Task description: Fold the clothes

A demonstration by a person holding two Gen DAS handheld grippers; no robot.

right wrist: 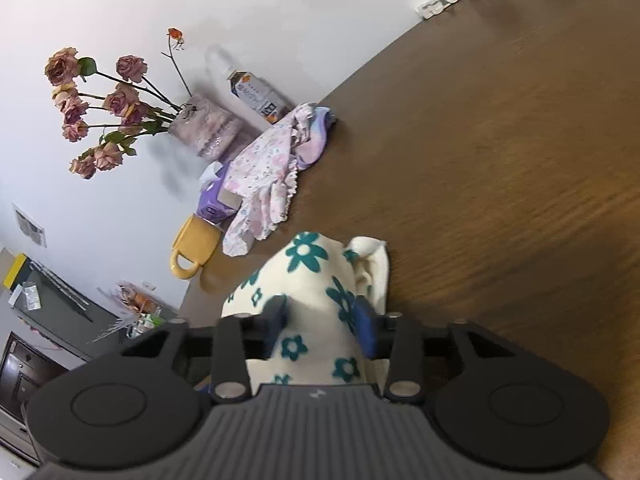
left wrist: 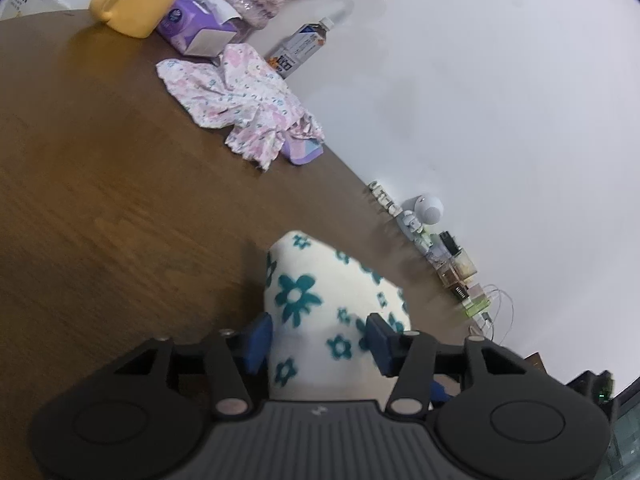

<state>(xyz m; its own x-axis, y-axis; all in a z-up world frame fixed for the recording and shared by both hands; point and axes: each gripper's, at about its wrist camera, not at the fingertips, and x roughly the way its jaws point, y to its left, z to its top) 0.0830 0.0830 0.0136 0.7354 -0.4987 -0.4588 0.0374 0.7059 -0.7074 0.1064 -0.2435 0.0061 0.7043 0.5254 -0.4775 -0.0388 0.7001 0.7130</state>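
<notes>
A: Where's the cream cloth w/ teal flowers (left wrist: 320,304)?

B: Bunched up betw both tongs, raised off the wood table (left wrist: 100,200). Left gripper (left wrist: 320,344): blue pads each side of it, look pressed into the fabric.

A: Right gripper (right wrist: 322,328)?

B: Same, cloth (right wrist: 316,292) fills the gap, pads touching it both sides. Pink floral garment (left wrist: 244,100) lies well apart, by the wall.

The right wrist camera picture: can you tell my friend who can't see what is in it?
The right gripper has a cream cloth with teal flowers between its fingers, above a brown wooden table. Farther back by the white wall lie a crumpled pink floral garment, a yellow mug, a bottle and a vase of dried roses.
</notes>
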